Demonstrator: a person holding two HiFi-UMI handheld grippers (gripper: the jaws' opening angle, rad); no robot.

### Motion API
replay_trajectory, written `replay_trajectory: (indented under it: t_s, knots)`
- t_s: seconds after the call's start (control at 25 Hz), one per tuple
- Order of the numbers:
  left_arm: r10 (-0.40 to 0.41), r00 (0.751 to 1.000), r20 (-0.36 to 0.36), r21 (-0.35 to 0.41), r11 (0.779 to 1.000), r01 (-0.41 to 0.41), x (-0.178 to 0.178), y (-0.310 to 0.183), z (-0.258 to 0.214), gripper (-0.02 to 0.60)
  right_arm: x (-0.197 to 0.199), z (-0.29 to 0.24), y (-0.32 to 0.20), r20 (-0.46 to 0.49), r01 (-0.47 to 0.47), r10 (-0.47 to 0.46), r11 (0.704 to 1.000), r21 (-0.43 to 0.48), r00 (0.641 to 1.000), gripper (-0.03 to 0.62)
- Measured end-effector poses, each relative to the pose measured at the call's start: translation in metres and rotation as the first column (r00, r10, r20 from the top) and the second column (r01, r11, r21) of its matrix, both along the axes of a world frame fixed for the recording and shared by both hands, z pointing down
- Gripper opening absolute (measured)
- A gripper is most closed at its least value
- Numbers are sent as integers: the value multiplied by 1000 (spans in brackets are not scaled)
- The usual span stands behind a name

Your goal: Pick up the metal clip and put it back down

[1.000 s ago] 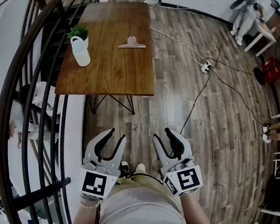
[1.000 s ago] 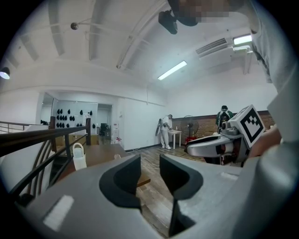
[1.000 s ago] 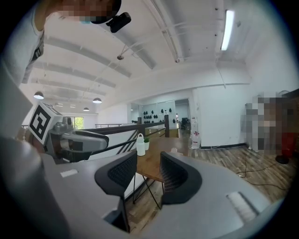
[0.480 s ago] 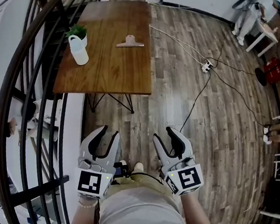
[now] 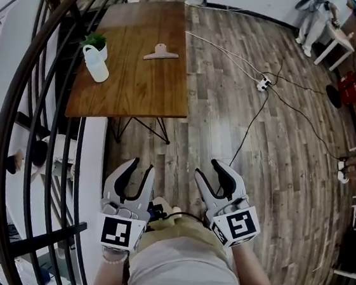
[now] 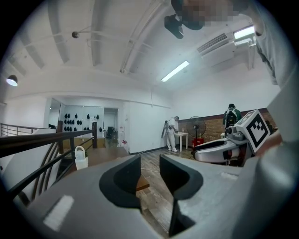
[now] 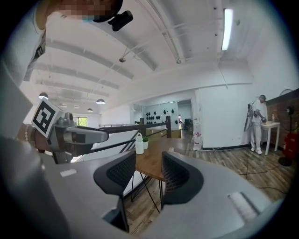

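Distant tabletop [image 5: 133, 86]; clip [image 5: 159, 52] tiny, perhaps metal

Against one second ago, the brown rectangular wooden table [image 5: 140, 92] sits slightly further left and higher in the head view. The flat silver metal clip [image 5: 160, 52] and the white handled plastic jug [image 5: 95, 64] on it drift the same way. The right gripper [image 5: 207, 167] has just been opening its jaws, and we see nothing between them. The left gripper [image 5: 143, 165] edges left at the half-second mark, then back right. The pale shoe toe [image 5: 162, 204] between the grippers shows slightly further forward.
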State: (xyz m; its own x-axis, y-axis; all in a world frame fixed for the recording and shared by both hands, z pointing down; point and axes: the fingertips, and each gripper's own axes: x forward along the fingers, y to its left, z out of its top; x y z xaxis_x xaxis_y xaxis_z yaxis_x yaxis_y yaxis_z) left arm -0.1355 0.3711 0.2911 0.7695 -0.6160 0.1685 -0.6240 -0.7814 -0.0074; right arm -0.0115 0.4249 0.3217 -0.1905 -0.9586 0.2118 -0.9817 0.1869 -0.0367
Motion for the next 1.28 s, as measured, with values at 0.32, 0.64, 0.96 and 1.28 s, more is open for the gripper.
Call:
replay_trajectory:
  t_s: [0.32,0.64,0.96,1.28]
  knots:
    - [-6,1000,16,2,1000,6,4,-8,7,115,9,3,-6,-2,-5,5,1000,4,1000,179]
    - [40,999,-21,15,999,-40,26,-61,13,115,21,16,-50,6,-29,29,1000,-12,1000,179]
    - [114,993,-2,12,993,-114,46,-145,12,115,29,9,-136,7,-55,56,998,-20,998,179]
    - [142,990,-8,-16,990,-142,62,-233,7,115,43,4,-219,6,-81,82,995,-57,997,179]
